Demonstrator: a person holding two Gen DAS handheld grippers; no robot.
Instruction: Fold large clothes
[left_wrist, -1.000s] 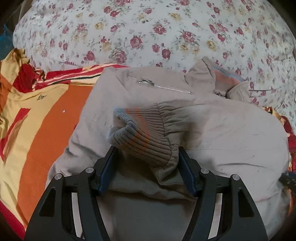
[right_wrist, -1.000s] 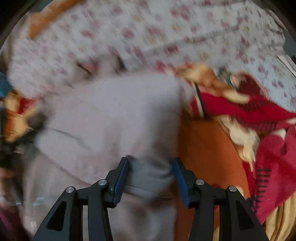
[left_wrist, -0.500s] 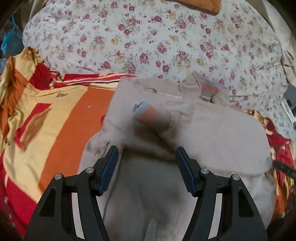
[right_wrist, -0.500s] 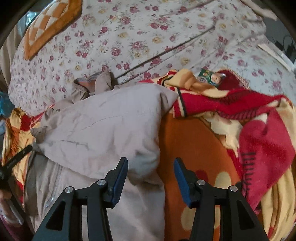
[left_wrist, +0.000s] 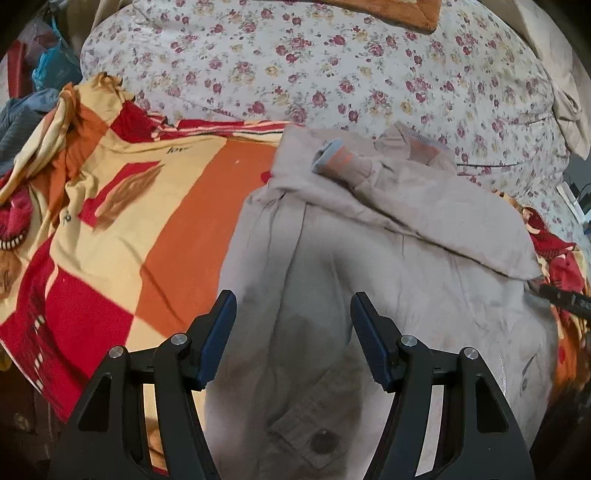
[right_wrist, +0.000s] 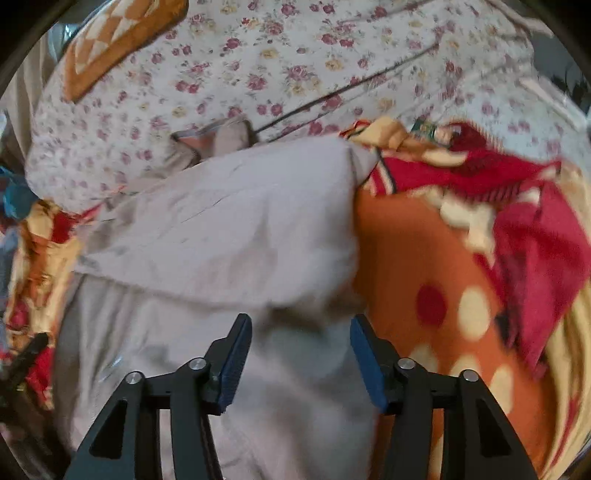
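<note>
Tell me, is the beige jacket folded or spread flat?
Partly folded: the jacket has a sleeve laid across its body, the striped cuff lying near the collar.

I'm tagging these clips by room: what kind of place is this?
Most likely a bedroom: a beige zip jacket lies on an orange, red and cream blanket, beside rose-print floral bedding.

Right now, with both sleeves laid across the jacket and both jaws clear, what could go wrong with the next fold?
1. The ribbed cuff sits loosely on the beige jacket; lifting the hem may slide it off.
2. The folded sleeve reaches the jacket's edge by the orange blanket; a low grab by the right gripper could pinch blanket too.
3. The left gripper hovers open over a single layer, so it may catch only that.
</note>
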